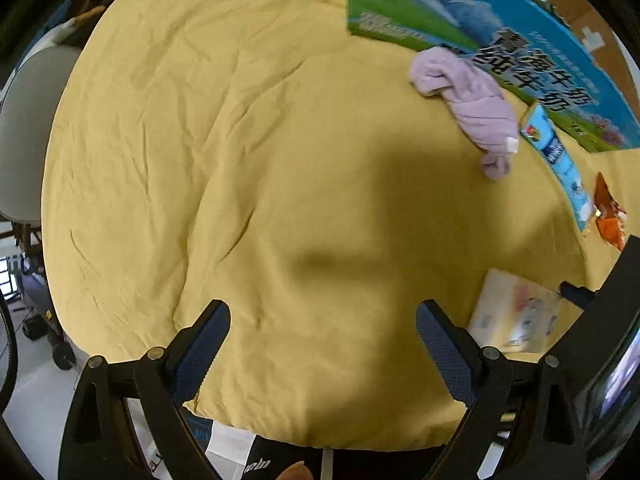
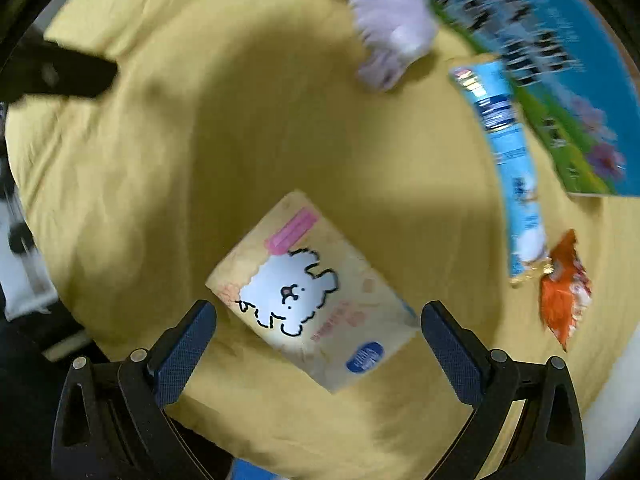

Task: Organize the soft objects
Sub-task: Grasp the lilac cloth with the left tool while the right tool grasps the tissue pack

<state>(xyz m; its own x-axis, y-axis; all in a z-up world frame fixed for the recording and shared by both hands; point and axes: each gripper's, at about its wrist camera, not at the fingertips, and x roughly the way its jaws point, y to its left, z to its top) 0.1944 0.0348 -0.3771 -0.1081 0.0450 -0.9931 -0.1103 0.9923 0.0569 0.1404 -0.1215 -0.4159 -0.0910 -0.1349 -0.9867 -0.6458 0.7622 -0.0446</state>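
Left wrist view, left gripper (image 1: pixel 323 322): The two dark-padded fingers are seen spread wide apart at 6 o'clock, with nothing held between them; only a shadowed patch of yellow cloth (image 1: pixel 200 160) is framed.
Left wrist view, surface: A wrinkled yellow cloth is spread across almost the whole frame.
Left wrist view, lilac soft cloth (image 1: pixel 468 96): A crumpled, fuzzy lilac piece is seen lying on the yellow cloth at 2 o'clock, touching the lower edge of the blue-and-green carton (image 1: pixel 460 16).
Left wrist view, packets: A long blue packet (image 1: pixel 558 160) is laid along the carton's edge at 3 o'clock, with an orange packet (image 1: pixel 610 216) just beside its lower end. A cream tissue pack (image 1: pixel 516 312) is seen at 4 o'clock, near the right finger.
Left wrist view, right gripper (image 1: pixel 576 294): Its black body is glimpsed at the 4 o'clock rim, over the tissue pack.

Right wrist view, right gripper (image 2: pixel 319 324): The fingers are held wide apart at 6 o'clock, hovering above the cream tissue pack (image 2: pixel 316 292), which bears a white bunny drawing and lies flat between and just beyond the tips; nothing is gripped.
Right wrist view, lilac soft cloth (image 2: pixel 390 28): It is shown blurred at 12 to 1 o'clock, against the carton (image 2: pixel 560 60).
Right wrist view, packets: The blue packet (image 2: pixel 508 152) is stretched from 2 to 3 o'clock, the orange packet (image 2: pixel 564 292) touching its lower end.
Right wrist view, left gripper (image 2: pixel 60 74): A dark finger is seen at 10 o'clock.
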